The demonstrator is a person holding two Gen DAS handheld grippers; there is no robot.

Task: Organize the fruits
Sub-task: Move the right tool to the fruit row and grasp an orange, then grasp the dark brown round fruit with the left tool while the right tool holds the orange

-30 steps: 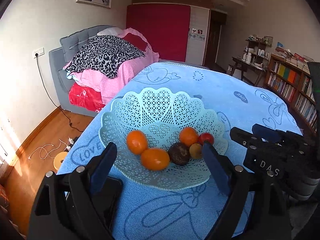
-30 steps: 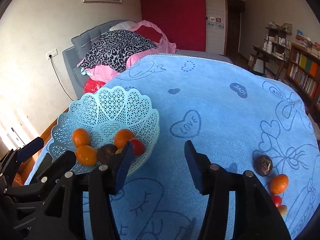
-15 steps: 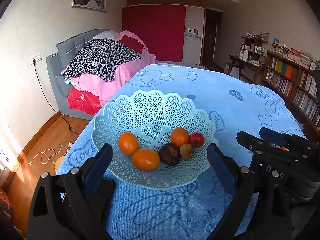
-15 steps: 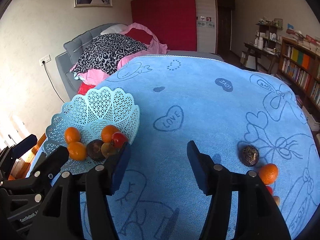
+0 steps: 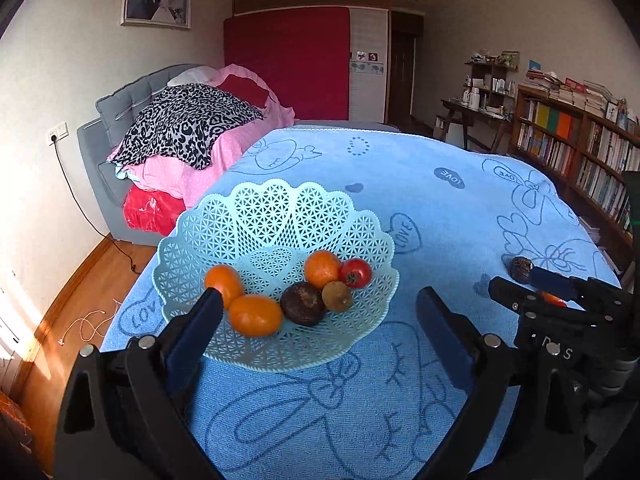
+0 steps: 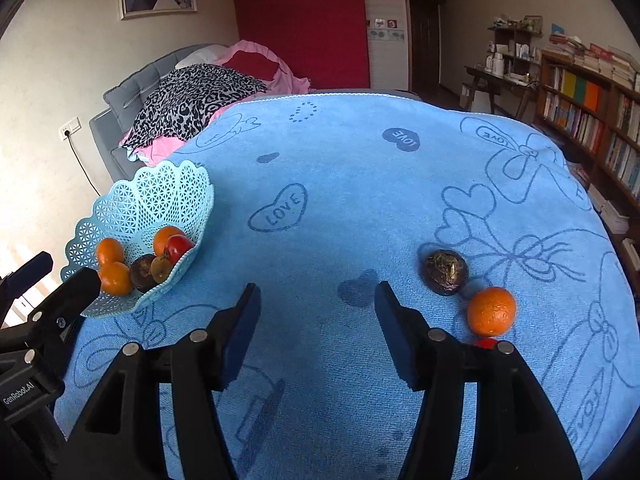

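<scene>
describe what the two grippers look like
Both are matte black plastic frames with two angular fingers, dark blue pads on the inner faces and silver bolt heads at the joints. The left gripper shows white "GenRobot.AI" lettering in the right wrist view; the right gripper shows "DAS". No cables or sleeves show.

A blue cartoon-print cloth (image 6: 340, 184) is covering the tabletop. Behind it, a leopard-print blanket (image 5: 188, 124) is lying over pink bedding (image 5: 176, 172) on a grey bed. A framed photograph (image 5: 156, 0) is hanging above; a bookshelf (image 5: 580, 148) is standing at right.
</scene>
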